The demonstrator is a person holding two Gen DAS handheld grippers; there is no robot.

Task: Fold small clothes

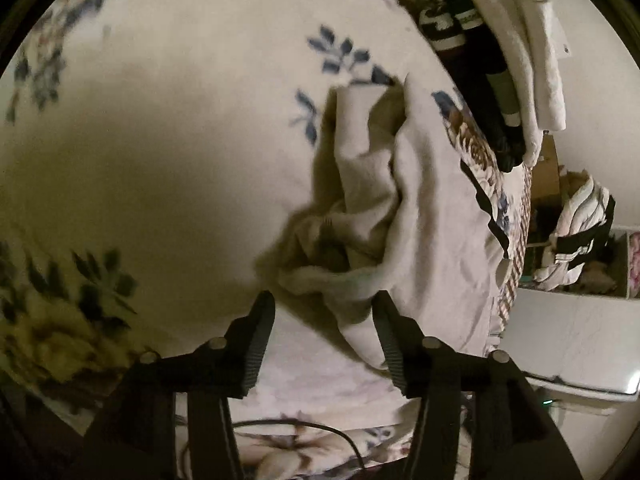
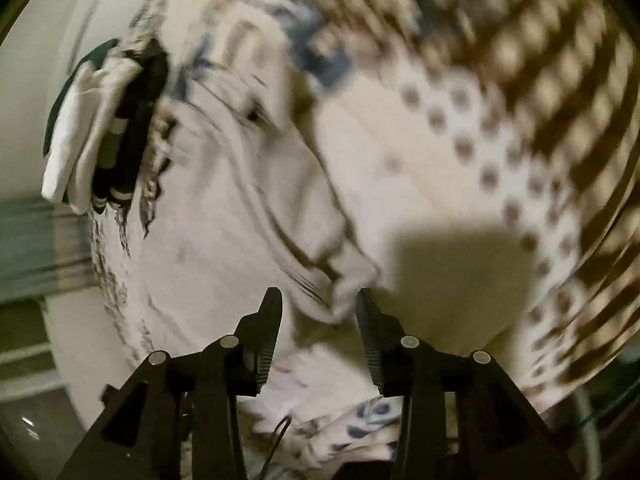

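Fingers on our left gripper (image 1: pixel 324 304) are standing apart, gripping nothing; the cloth (image 1: pixel 384 208) is lying crumpled just ahead of the tips, a fold poking between them. Our right gripper (image 2: pixel 320 300) is likewise gaping, a corner of cloth (image 2: pixel 352 272) sitting just beyond its tips, unpinched. We are judging the next grab: we should be pinching two matching corners, not bunched middle, then spreading it flat. It is resting on the bedspread (image 1: pixel 160 100) near the right edge, below the folded stack (image 1: pixel 520 60).
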